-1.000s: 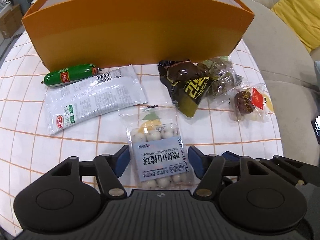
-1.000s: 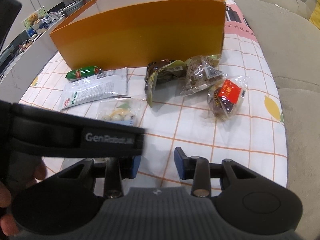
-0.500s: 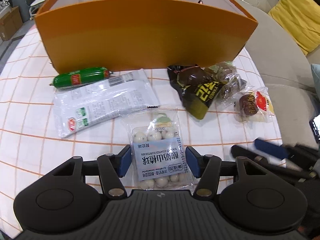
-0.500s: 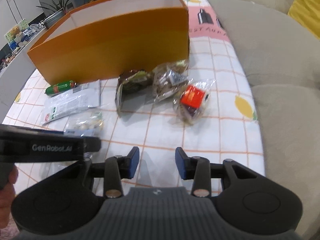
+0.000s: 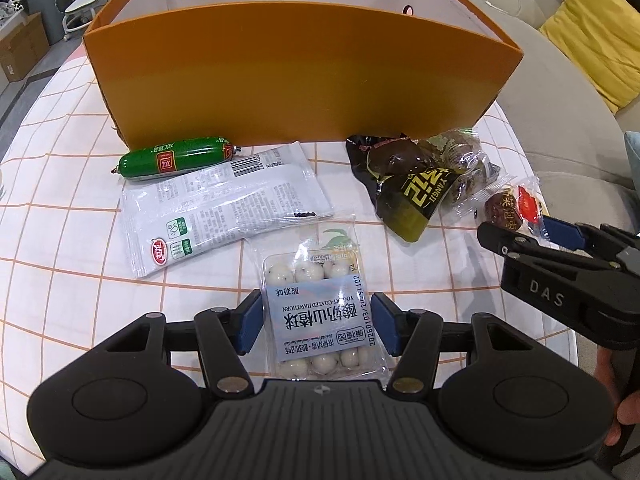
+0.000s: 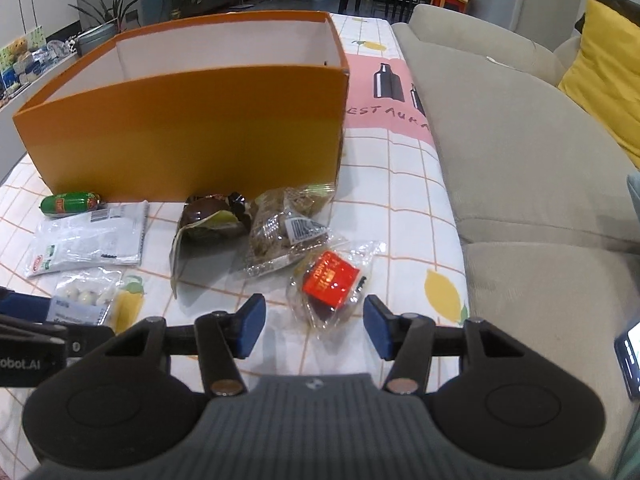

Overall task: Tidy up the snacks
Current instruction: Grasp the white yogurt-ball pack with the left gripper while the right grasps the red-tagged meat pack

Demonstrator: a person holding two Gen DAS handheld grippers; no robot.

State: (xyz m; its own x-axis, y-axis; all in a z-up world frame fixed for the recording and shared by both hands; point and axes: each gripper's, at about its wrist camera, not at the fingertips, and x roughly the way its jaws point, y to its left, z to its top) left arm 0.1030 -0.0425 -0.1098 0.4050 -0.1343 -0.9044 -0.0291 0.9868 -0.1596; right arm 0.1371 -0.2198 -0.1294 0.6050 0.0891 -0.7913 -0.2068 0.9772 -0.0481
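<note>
Swung over since a moment ago: right hand-held gripper (image 6: 314, 322), jaws opening around the red-label snack (image 6: 329, 278), not yet pinching. Left hand-held gripper (image 5: 316, 322) open astride the yogurt ball pack (image 5: 320, 312), pads not pressing. Orange box (image 5: 296, 80) waiting at twelve o'clock on the table (image 5: 60, 240).

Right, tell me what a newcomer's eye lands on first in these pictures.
The tall orange cardboard box dominates the back of the checked tablecloth, open at the top. In front of it lie scattered snacks, the green sausage stick brightest among them. Nearest, the left gripper straddles the clear pack of white yogurt-coated balls, while the right gripper, jaws opening, frames the red-labelled clear packet.
</note>
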